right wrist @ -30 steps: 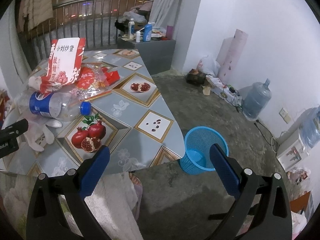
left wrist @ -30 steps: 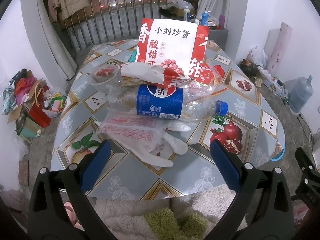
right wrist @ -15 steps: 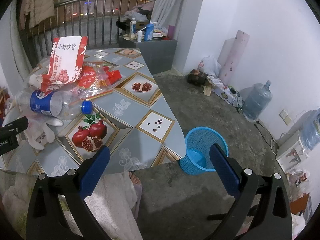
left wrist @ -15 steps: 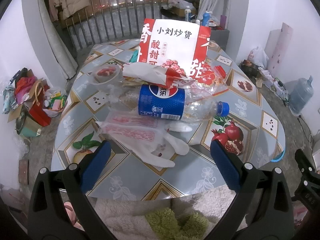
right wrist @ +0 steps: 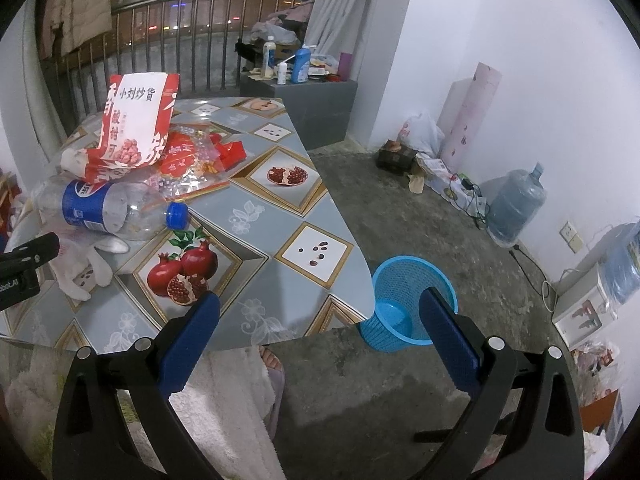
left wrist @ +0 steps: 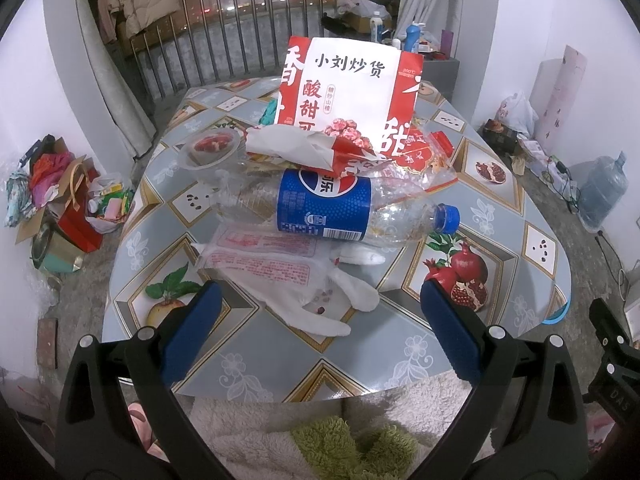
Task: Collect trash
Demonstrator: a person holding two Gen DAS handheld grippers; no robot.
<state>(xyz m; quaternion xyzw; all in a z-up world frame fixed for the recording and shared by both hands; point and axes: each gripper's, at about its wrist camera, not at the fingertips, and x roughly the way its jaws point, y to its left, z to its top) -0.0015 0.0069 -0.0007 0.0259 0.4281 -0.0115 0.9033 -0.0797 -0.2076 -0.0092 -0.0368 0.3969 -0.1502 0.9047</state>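
Your left gripper [left wrist: 320,316] was spread wide, holding nothing, above the near table [left wrist: 256,344] edge. The trash pile lay just beyond: glove [left wrist: 340,300], bottle [left wrist: 332,208], snack bag [left wrist: 348,92]. Right gripper [right wrist: 320,316] was also agape, empty; blue bin [right wrist: 400,288] on the floor right of the table.

The snack bag [left wrist: 348,92] has its lower print hidden behind crumpled wrappers [left wrist: 304,148]

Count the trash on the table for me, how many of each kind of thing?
Plastic bottle: 1
Red and white snack bags: 2
Clear plastic wrappers: 2
Clear plastic cup: 1
White glove: 1
Total: 7
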